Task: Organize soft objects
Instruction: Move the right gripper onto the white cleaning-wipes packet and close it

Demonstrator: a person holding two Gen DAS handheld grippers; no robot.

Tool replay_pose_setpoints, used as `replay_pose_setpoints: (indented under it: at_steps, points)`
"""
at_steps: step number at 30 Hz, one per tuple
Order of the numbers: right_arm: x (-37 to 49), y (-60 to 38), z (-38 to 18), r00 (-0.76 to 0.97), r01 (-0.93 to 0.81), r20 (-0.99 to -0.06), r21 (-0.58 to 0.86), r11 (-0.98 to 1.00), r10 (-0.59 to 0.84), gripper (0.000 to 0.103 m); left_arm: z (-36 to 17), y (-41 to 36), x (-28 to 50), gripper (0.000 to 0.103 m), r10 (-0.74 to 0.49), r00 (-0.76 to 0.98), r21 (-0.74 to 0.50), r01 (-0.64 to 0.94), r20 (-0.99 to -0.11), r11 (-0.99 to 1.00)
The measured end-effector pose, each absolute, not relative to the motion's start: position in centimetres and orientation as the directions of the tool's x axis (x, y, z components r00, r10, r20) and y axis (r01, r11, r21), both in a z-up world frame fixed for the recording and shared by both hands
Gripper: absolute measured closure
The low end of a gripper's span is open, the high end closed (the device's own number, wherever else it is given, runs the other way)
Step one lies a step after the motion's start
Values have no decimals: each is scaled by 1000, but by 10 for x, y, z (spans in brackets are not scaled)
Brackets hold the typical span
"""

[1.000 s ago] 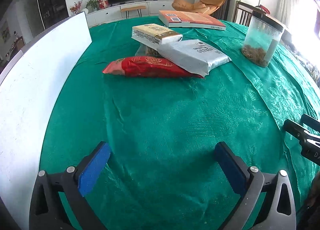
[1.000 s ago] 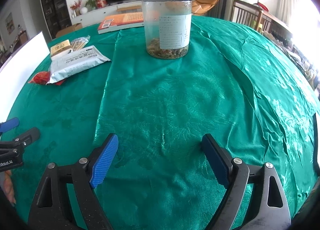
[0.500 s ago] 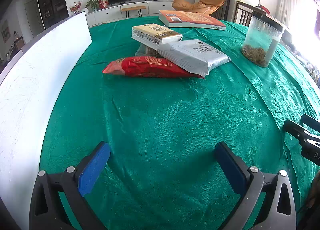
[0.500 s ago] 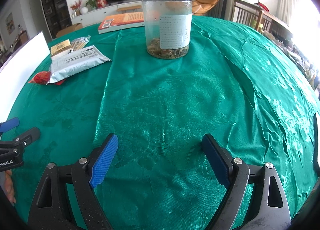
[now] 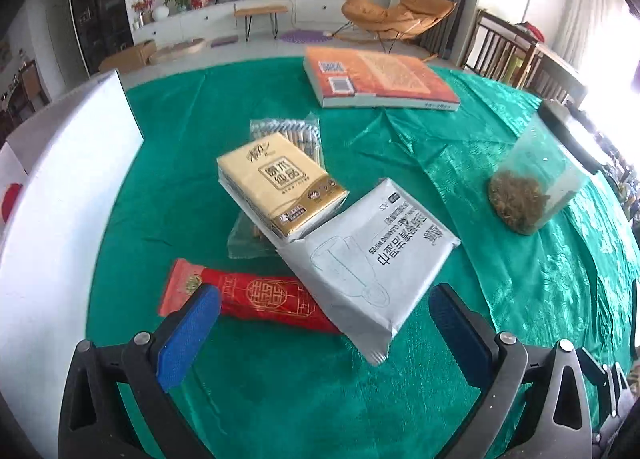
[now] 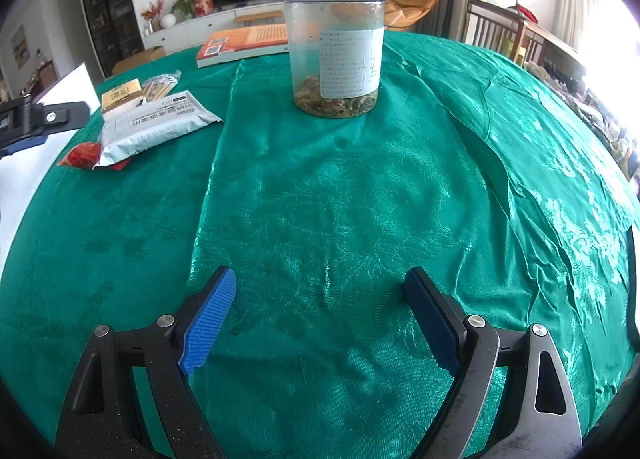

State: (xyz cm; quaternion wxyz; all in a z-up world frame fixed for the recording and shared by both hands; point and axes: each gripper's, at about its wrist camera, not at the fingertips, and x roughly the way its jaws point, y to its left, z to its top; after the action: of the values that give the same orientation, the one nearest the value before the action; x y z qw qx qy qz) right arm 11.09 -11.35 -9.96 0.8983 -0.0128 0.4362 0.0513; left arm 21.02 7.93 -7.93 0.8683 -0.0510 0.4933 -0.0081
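Green tablecloth (image 5: 168, 163), four soft packets, one jar (image 6: 334, 51), one book (image 5: 380, 77)

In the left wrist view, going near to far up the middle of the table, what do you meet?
Red packet → grey wipes pack → gold tissue pack → clear sleeve of sticks → orange book.

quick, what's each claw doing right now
Left claw: open, holding nothing, just above the grey wipes pack.
Right claw: open, holding nothing.
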Motion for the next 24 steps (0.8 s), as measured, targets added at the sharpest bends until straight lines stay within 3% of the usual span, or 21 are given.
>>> replay_pose_setpoints:
  at_steps: [2,4,6,10,18,24]
  points:
    - [111,-114,-100,614,-103,-785,22,994,81,14,-84,67,215,4,-154,503,-176,3,-851,984]
    - [111,-113,-100,614,-103,-785,22,994,81,14,-70,42,199,4,-382,498,-321,206,-779,924]
    - [111,-113,-100,614,-103,-785,21,994,80,14,-56,29,179,4,-457,495,-331,325,-739,886]
    - [111,-113,-100,614,-103,-785,21,994,81,14,-56,55,147,4,-385,539,-298,244,-749,923]
    - [111,-113,-100,614,-103,-785,22,994,81,14,-107,116,115,4,-4,545,-25,-31,-839,999]
    - [111,-113,-100,614,-103,-785,22,994,81,14,-121,122,115,0,51,579,4,-82,-814,997]
